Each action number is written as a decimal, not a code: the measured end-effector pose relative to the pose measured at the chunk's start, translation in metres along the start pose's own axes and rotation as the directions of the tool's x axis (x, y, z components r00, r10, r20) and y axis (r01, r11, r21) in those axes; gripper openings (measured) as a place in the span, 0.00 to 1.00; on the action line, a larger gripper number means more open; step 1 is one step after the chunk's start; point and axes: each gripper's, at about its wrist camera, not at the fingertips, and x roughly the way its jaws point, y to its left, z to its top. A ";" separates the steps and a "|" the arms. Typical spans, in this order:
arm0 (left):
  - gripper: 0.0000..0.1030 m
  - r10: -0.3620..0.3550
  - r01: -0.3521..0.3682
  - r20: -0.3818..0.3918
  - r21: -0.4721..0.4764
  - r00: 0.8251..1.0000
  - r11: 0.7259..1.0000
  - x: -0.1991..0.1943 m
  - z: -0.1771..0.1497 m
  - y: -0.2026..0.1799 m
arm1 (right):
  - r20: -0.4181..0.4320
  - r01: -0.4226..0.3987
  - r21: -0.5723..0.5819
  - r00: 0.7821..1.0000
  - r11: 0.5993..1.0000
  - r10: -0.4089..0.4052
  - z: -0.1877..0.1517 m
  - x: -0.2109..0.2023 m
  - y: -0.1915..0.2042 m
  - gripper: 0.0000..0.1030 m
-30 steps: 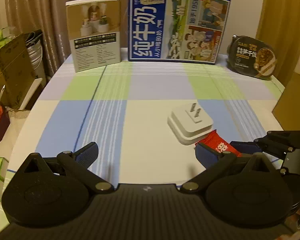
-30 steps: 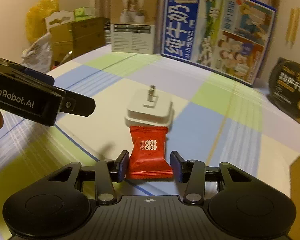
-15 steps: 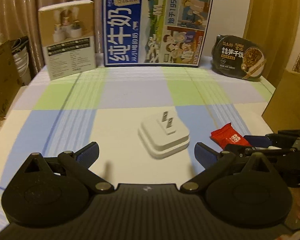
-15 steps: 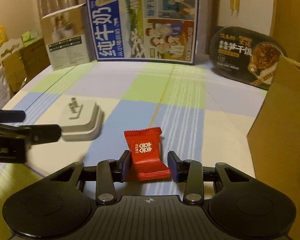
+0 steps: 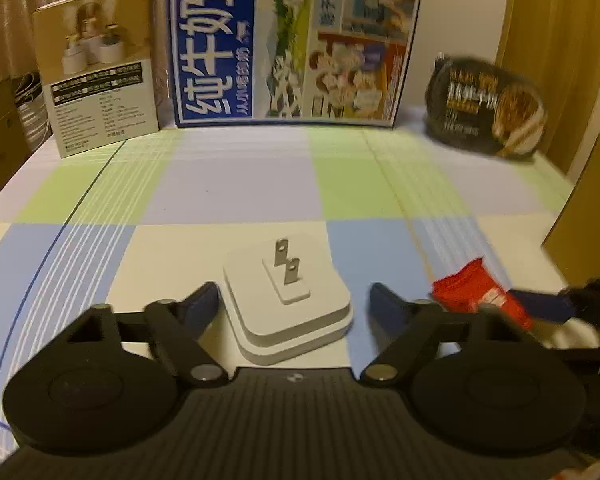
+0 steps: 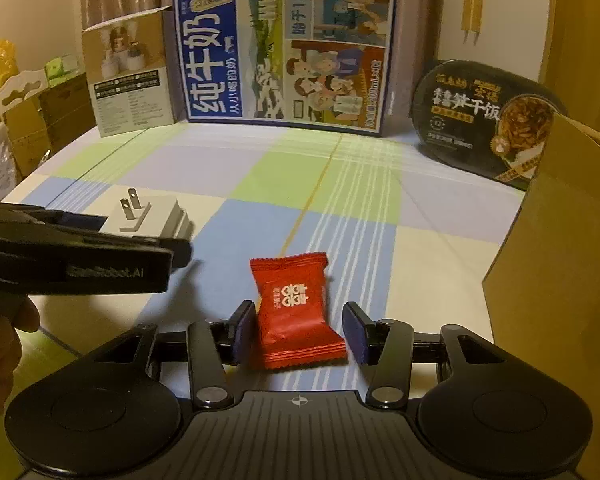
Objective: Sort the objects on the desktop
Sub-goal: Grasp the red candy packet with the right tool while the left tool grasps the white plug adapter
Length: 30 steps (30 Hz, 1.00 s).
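Observation:
A white plug adapter (image 5: pixel 288 308) lies prongs-up on the checked tablecloth (image 5: pixel 236 196), between the fingers of my left gripper (image 5: pixel 294 304). Its jaws are closing; the left pad is at the adapter's edge and a gap still shows at the right pad. A red candy packet (image 6: pixel 296 304) lies between the pads of my right gripper (image 6: pixel 299 330), whose jaws are opening, with a small gap on the right side. In the right wrist view the left gripper (image 6: pixel 176 250) reaches in from the left in front of the adapter (image 6: pixel 156 216). The candy (image 5: pixel 468 288) also shows right of the adapter.
A blue milk carton box (image 6: pixel 284 48) and a small brown-and-white box (image 6: pixel 128 76) stand at the table's back. A black instant rice bowl (image 6: pixel 480 120) leans at the back right. A cardboard box wall (image 6: pixel 560 260) rises close on the right. A hand (image 6: pixel 0 340) holds the left gripper.
My left gripper moved forward and down until the adapter sat between its fingers, and its jaws narrowed. The right gripper carried the candy rightward off the adapter; its pads have spread slightly.

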 end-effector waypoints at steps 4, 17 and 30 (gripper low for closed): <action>0.60 0.006 -0.006 -0.015 0.019 1.000 1.000 -0.001 0.002 0.003 | -0.001 0.002 -0.003 1.000 1.000 -0.002 0.000 0.000 0.004 0.41; 0.60 0.019 -0.010 -0.100 0.088 0.995 0.996 -0.078 -0.037 0.012 | -0.096 -0.079 0.091 0.991 0.993 0.088 -0.005 -0.037 0.020 0.35; 0.58 -0.009 0.009 -0.016 0.040 1.000 0.999 -0.181 -0.063 0.002 | -0.021 -0.111 0.200 0.993 0.974 0.118 -0.031 -0.148 0.039 0.35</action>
